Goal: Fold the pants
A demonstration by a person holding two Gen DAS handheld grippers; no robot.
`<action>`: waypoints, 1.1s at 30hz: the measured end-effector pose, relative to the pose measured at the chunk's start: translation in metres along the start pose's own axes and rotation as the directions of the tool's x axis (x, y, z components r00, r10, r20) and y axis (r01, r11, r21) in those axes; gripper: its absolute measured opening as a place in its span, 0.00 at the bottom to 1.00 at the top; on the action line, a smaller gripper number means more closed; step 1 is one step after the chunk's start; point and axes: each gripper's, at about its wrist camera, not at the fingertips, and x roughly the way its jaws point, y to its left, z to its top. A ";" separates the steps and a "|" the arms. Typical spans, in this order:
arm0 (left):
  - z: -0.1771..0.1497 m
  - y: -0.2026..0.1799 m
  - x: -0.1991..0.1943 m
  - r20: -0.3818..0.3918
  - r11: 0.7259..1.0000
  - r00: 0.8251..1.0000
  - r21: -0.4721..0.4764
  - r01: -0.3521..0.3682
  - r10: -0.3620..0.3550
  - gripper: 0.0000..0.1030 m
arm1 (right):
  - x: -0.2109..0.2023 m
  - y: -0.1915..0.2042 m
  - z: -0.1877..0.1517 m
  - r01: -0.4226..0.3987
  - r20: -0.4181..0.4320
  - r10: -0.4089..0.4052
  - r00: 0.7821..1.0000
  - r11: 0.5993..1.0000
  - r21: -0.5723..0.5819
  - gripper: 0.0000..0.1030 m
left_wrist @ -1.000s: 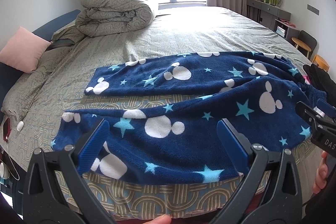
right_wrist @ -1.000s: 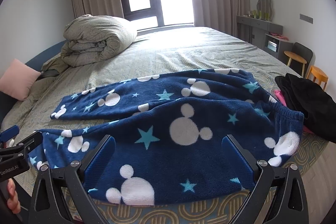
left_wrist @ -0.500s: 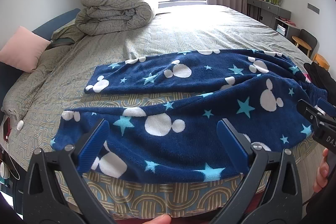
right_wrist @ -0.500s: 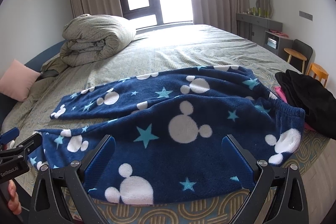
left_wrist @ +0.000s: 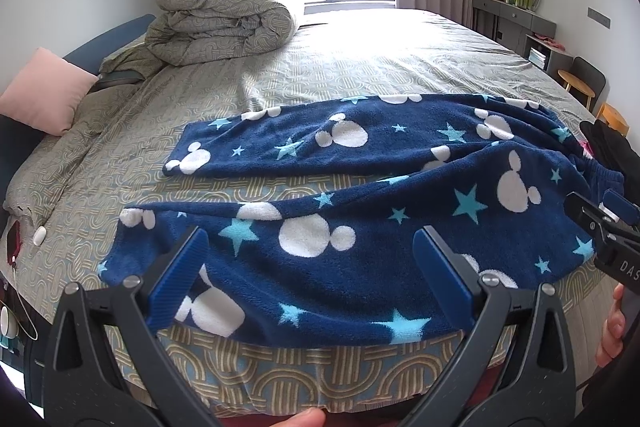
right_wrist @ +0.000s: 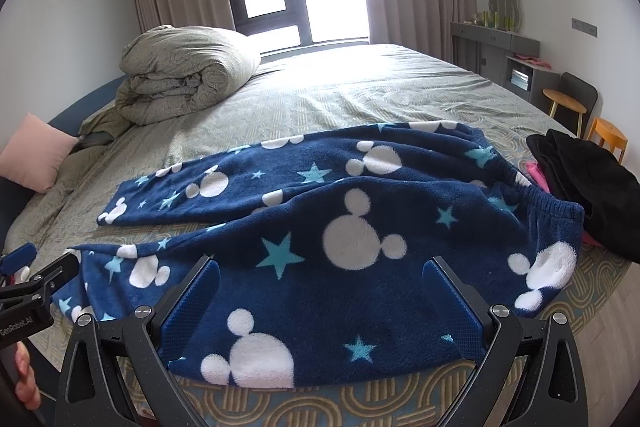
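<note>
- Along the near edge of the bed (left_wrist: 400,67), the pants (left_wrist: 360,227) lie spread flat, waistband toward the right edge, both legs running toward the left edge.
- We see the two legs apart, a strip of bedsheet showing between them, so we judge no fold made yet.
- We hold the left gripper (left_wrist: 308,267) wide above the near leg, nothing between its blue pads.
- We hold the right gripper (right_wrist: 320,295) just as wide over the seat and waistband end, also holding nothing.
- Neither gripper touches the fleece as far as we can tell.
- What is left, by our reckoning: nearly everything. One leg must go over the other, then the length must be folded down.
- A black garment (right_wrist: 580,179) lies at the right edge, touching the waistband, and could get caught up.
- A rolled duvet (left_wrist: 220,19) sits well apart near the far left corner.
</note>
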 end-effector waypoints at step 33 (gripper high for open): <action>-0.012 0.022 0.014 -0.056 0.998 0.998 -0.052 0.037 -0.040 0.99 | 0.007 -0.012 -0.006 0.014 0.012 -0.015 1.000 1.000 0.021 1.00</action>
